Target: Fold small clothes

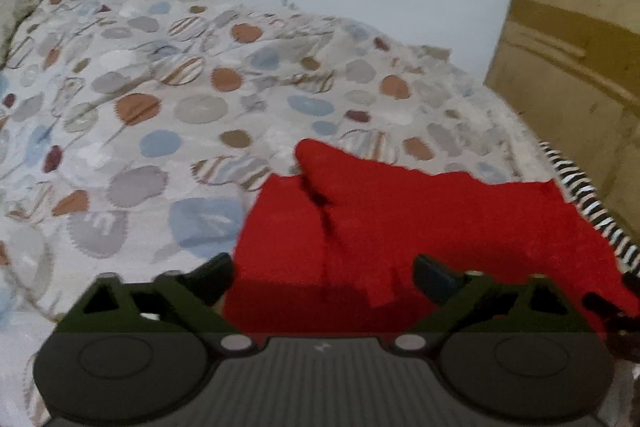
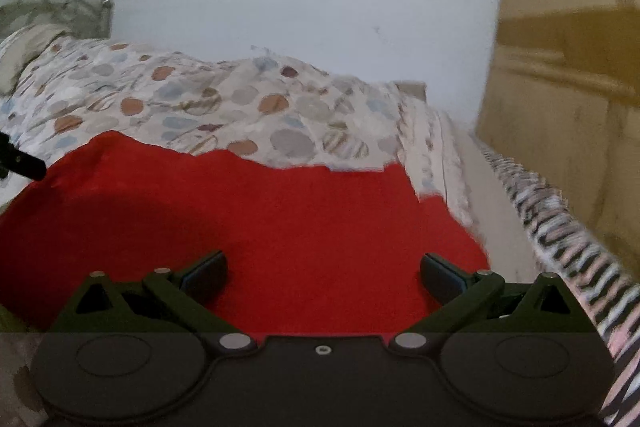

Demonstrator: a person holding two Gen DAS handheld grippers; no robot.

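Bedroom, pale wall behind, a spotted bedspread (image 1: 168,99) with one red garment (image 1: 420,227) spread on it and folding barely begun.

I saw the red garment lying mostly flat at the near edge of the bed, one ridge or loose flap raised near its far left corner; I judged no neat fold was finished and most of the work was left. My left gripper (image 1: 324,275) hovered over the garment's left part, its fingers (image 1: 212,275) wide apart with nothing pinched between them. My right gripper (image 2: 324,273) hung above the garment's middle, fingers likewise spread and empty, red cloth showing beneath the gap. A striped cloth (image 2: 560,235) lay along the bed's right edge, beside a brown wardrobe (image 2: 568,67).
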